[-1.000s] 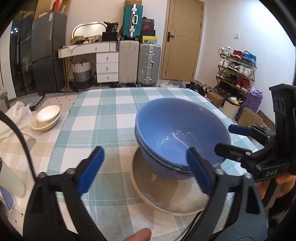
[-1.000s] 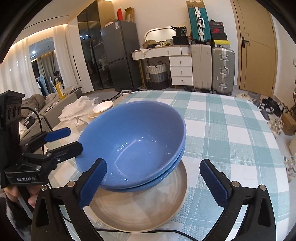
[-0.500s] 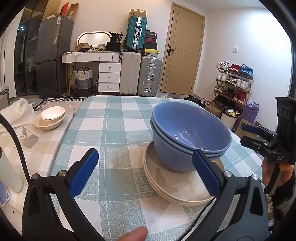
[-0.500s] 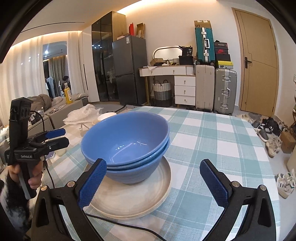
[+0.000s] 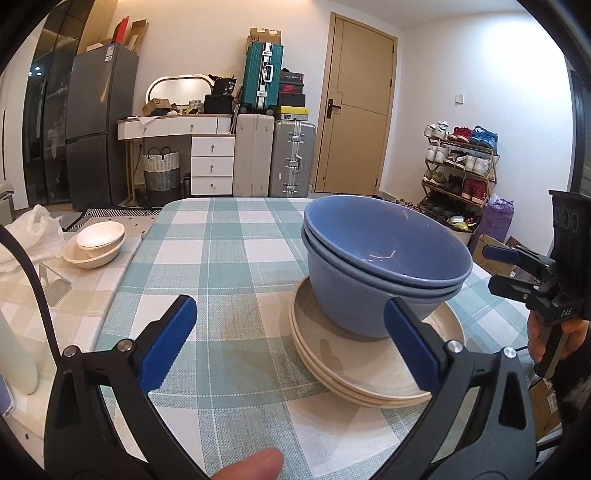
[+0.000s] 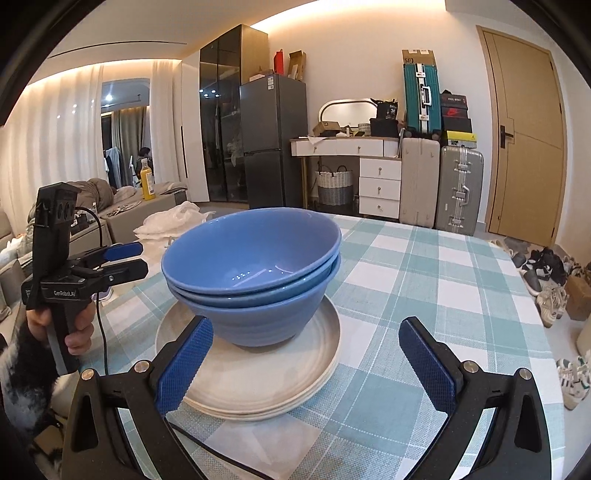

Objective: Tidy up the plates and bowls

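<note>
Two glossy blue round bowls (image 6: 255, 273) nest on stacked matte cream plates (image 6: 258, 373) atop the woven checked table (image 6: 424, 295); left gripper (image 5: 291, 343) and right gripper (image 6: 306, 362) gape empty.

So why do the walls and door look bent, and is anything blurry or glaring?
Left wrist view: fisheye lens bows the door, corners go black; blue bowls sharp. Right wrist view: same bending, ceiling light strip glares, small highlights inside the bowls.
</note>
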Tool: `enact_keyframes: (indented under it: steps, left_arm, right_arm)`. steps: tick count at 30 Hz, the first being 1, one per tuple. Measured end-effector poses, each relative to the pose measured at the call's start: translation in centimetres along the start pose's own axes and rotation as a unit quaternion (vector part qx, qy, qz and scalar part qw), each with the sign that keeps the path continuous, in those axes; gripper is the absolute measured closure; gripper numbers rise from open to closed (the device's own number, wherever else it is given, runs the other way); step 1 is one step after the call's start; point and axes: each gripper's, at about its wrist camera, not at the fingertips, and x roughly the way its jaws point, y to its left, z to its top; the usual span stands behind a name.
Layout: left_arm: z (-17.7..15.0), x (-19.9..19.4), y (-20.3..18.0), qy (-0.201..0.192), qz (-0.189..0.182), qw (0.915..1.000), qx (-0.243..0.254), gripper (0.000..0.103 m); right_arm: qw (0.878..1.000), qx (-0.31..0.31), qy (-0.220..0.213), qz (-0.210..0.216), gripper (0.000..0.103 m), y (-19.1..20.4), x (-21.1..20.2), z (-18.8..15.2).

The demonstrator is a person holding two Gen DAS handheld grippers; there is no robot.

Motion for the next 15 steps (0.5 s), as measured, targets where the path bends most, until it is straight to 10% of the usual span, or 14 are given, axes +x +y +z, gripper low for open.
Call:
enact_keyframes:
  steps: [15]
  left_arm:
    - [-0.6, 1.9, 0.1, -0.003, -0.003, 1.0, -0.006, 0.002]
  right_arm:
    - [1.0, 0.009, -0.023, 0.016, 0.0, -0.5, 0.3, -1.2]
